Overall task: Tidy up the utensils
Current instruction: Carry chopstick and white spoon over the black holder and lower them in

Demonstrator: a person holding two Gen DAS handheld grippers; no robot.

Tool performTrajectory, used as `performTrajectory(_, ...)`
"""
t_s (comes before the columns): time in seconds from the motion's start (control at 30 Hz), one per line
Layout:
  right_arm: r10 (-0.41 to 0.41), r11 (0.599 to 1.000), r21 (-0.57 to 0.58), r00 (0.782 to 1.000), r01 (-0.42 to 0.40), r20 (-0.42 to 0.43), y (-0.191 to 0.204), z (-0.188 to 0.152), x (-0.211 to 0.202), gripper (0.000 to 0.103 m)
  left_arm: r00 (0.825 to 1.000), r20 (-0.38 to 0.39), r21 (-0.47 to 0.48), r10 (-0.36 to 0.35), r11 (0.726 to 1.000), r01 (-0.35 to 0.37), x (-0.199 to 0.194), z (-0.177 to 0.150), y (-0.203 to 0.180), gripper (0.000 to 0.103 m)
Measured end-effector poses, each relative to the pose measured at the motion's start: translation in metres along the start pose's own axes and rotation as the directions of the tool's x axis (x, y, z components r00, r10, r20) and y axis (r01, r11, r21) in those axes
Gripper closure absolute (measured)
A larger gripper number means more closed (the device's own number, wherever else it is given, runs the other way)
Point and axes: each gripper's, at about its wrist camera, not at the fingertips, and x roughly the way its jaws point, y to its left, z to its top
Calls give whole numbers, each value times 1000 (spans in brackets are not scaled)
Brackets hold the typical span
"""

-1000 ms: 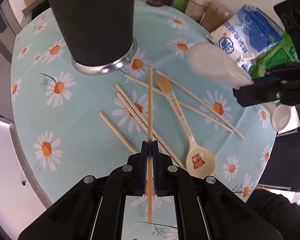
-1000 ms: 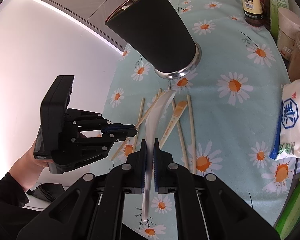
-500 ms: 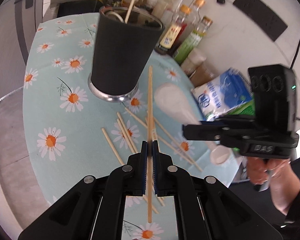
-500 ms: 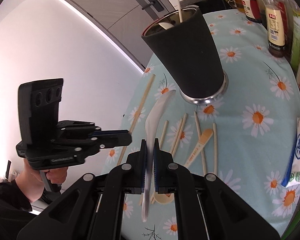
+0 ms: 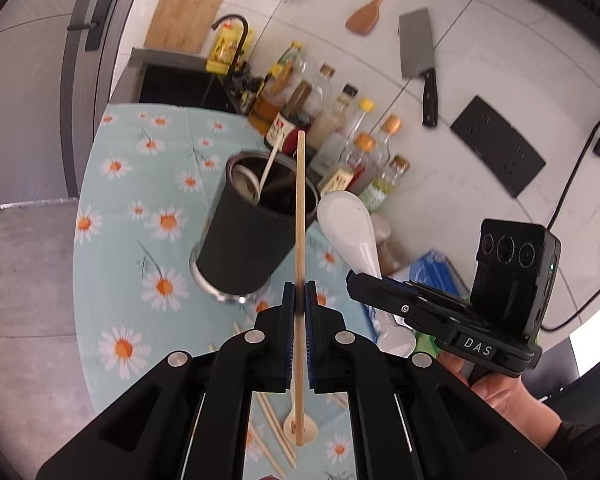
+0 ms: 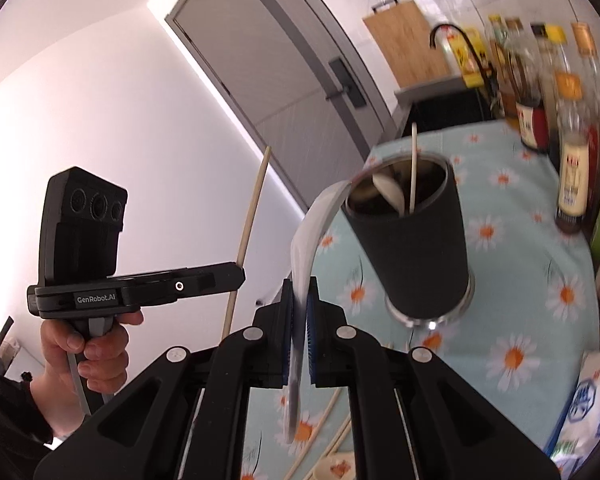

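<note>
My left gripper (image 5: 299,294) is shut on a wooden chopstick (image 5: 300,216), held upright above the table; it also shows in the right wrist view (image 6: 249,216). My right gripper (image 6: 299,292) is shut on a white spoon (image 6: 308,236), whose bowl reaches the rim of the black utensil cup (image 6: 412,240). The cup (image 5: 252,236) stands on the daisy tablecloth and holds a white spoon and a chopstick. In the left wrist view the white spoon (image 5: 350,232) sits just right of the cup. Loose chopsticks (image 5: 272,436) and a beige spoon (image 5: 300,430) lie on the table below.
Several sauce bottles (image 5: 340,148) stand behind the cup by the wall. A blue and white salt bag (image 6: 592,400) lies at the table's right. A cleaver (image 5: 420,56) and wooden spatula (image 5: 370,12) hang on the wall. A sink tap (image 5: 236,36) is at the back.
Both grippers have risen and tilted up from the table. The cup's open top now shows. The white spoon has come up to the cup's rim; the chopstick stands beside it.
</note>
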Motion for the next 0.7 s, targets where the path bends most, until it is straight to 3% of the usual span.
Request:
performTrajectory(0.23, -15, 1000, -2, 989, 15, 145, -3, 30, -3, 96, 992, 121, 0, -46, 999, 46, -4, 32, 1, 99)
performTrajectory(0.7, -95, 995, -11, 955, 102, 280, -26, 76, 26, 96, 949, 310, 26, -59, 998, 54, 8, 90, 11, 99)
